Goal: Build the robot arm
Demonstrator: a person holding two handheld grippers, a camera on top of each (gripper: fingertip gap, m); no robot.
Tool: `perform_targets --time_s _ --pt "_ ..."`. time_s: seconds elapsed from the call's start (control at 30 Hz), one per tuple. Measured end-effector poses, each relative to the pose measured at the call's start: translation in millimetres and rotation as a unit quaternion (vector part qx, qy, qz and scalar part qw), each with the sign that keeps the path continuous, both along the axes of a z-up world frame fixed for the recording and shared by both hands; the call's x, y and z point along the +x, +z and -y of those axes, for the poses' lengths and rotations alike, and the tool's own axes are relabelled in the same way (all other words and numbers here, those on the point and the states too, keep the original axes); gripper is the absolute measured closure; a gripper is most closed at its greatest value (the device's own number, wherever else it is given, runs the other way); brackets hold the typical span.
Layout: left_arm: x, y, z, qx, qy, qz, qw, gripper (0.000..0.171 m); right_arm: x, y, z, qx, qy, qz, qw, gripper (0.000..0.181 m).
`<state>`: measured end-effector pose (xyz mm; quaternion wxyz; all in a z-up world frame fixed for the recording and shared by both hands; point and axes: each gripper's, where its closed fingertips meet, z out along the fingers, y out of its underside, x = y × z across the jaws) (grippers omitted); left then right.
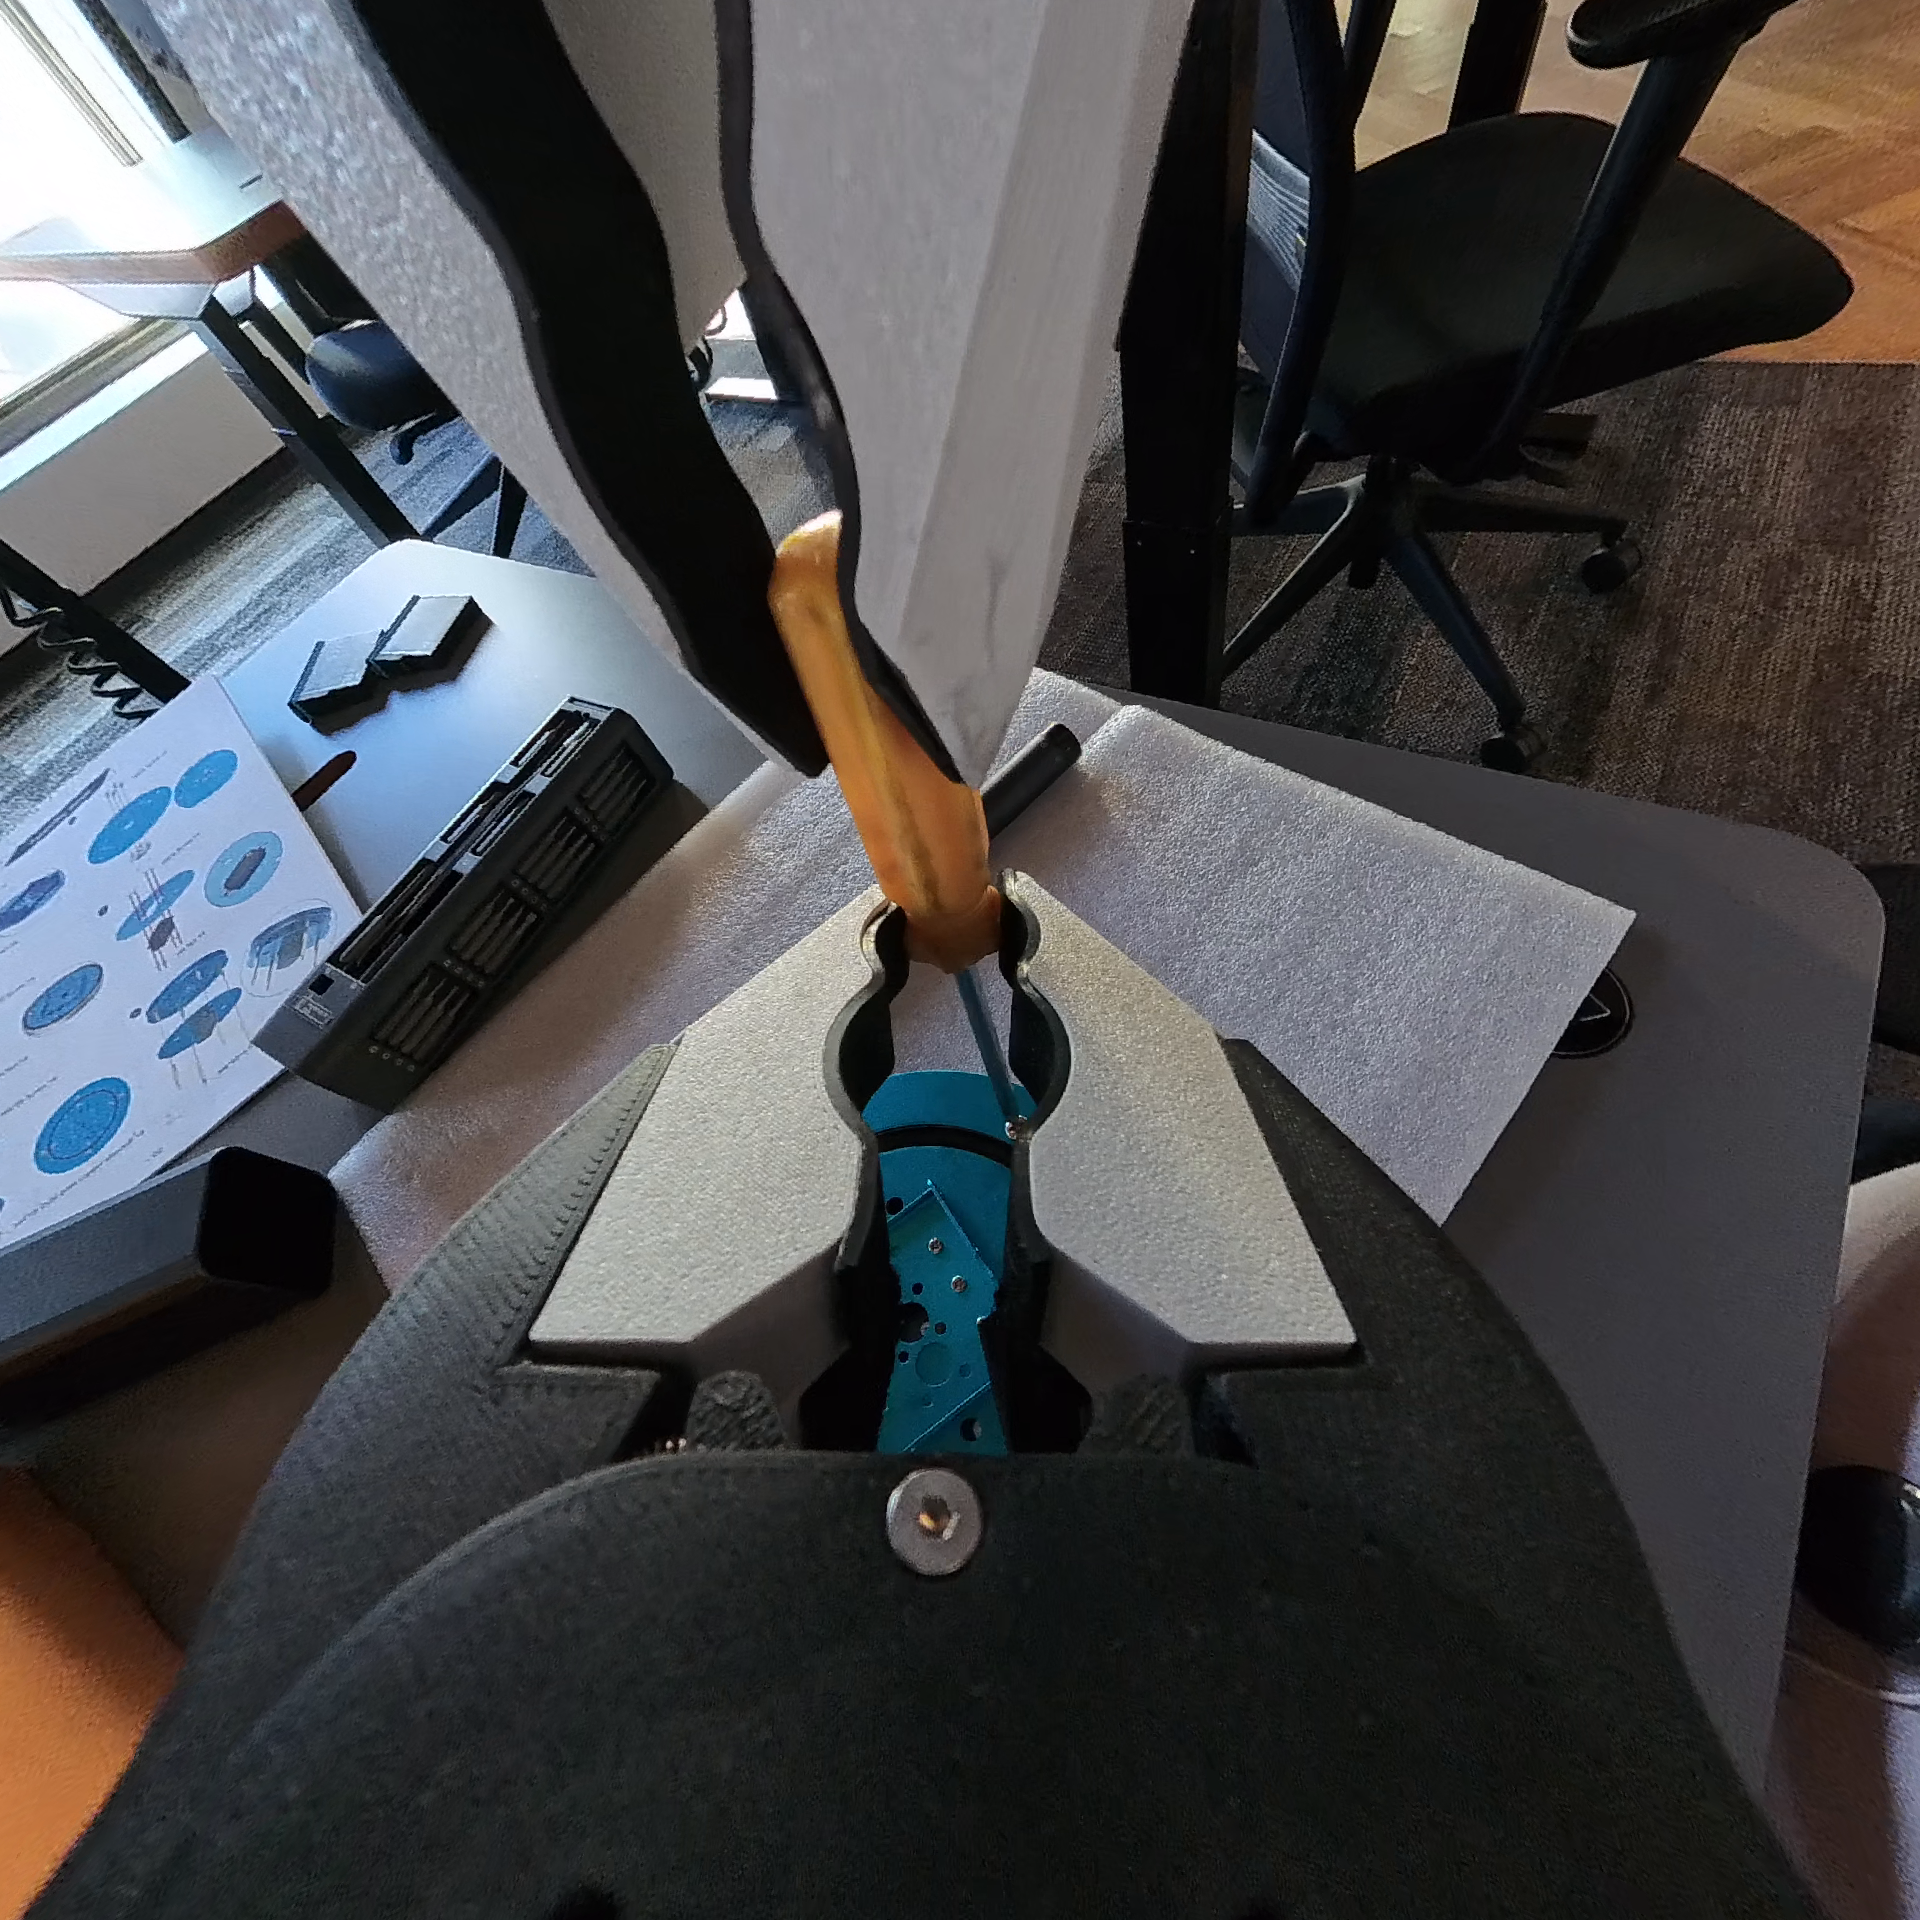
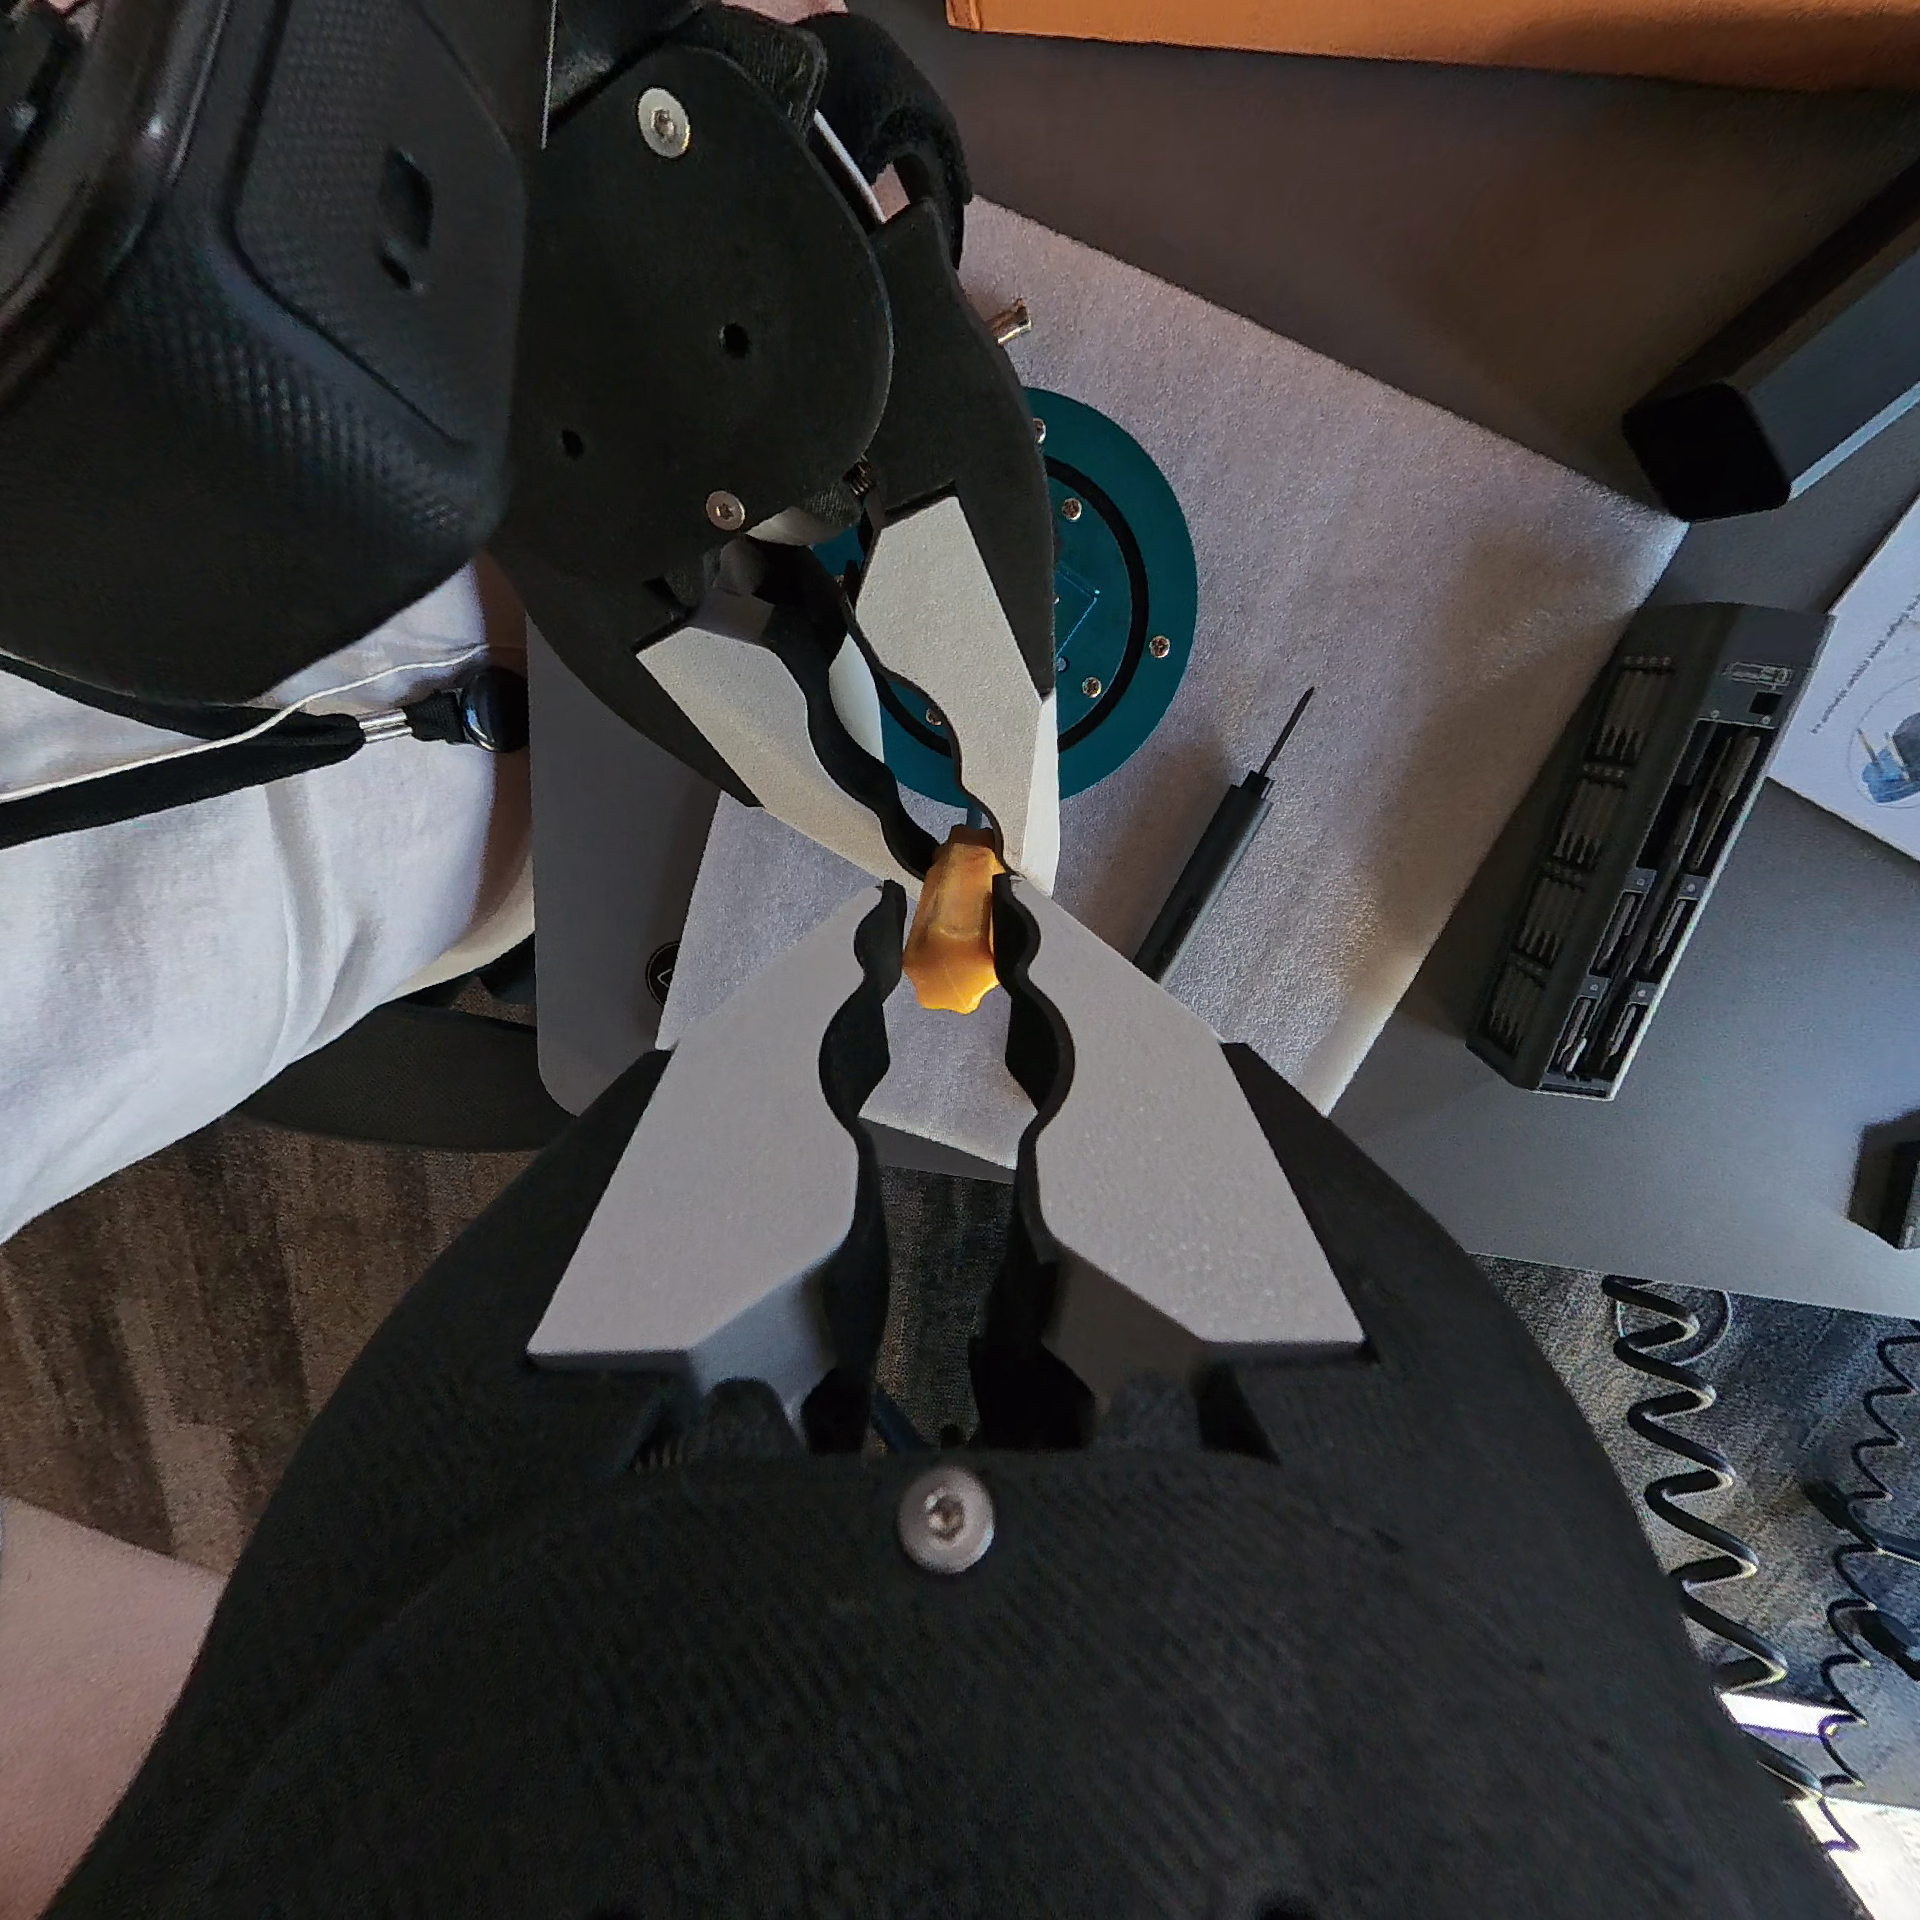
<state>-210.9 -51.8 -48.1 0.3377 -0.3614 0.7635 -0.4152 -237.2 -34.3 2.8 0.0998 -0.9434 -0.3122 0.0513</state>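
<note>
An orange-handled screwdriver (image 1: 883,748) stands tilted over a blue round metal assembly (image 1: 930,1117) on a white foam mat (image 1: 1299,935). Its thin shaft tip rests on a small screw (image 1: 1013,1124) at the disc's rim. My left gripper (image 1: 951,920) is shut on the lower collar of the handle. My right gripper (image 2: 943,891) comes from above and is shut on the upper end of the handle (image 2: 948,935). In the right wrist view the left gripper (image 2: 961,831) covers much of the blue disc (image 2: 1138,582). A blue perforated bracket (image 1: 940,1320) shows between my left fingers.
A black precision driver (image 2: 1216,862) lies on the mat beside the disc. A dark bit-set case (image 2: 1652,852) and an illustrated sheet (image 1: 125,935) lie to one side. A grey rectangular tube (image 2: 1766,416), an office chair (image 1: 1507,291), a coiled cable (image 2: 1714,1507) and a person's white-clad leg (image 2: 208,883) are nearby. The gap from one gripper's tips to the other's is roughly 6 centimetres. It is some 20 centimetres from my left tips to the dark bit-set case (image 2: 1652,852). My left wrist view (image 1: 448,886) looks at it from another angle.
</note>
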Motion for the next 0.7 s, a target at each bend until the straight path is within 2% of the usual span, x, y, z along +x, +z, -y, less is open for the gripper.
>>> perform_targets --time_s 0.7 --pt "-1.8 0.2 -0.3 -0.006 -0.009 -0.003 1.000 0.157 -0.3 -0.1 -0.7 -0.006 -0.018 0.001 1.000 0.165"
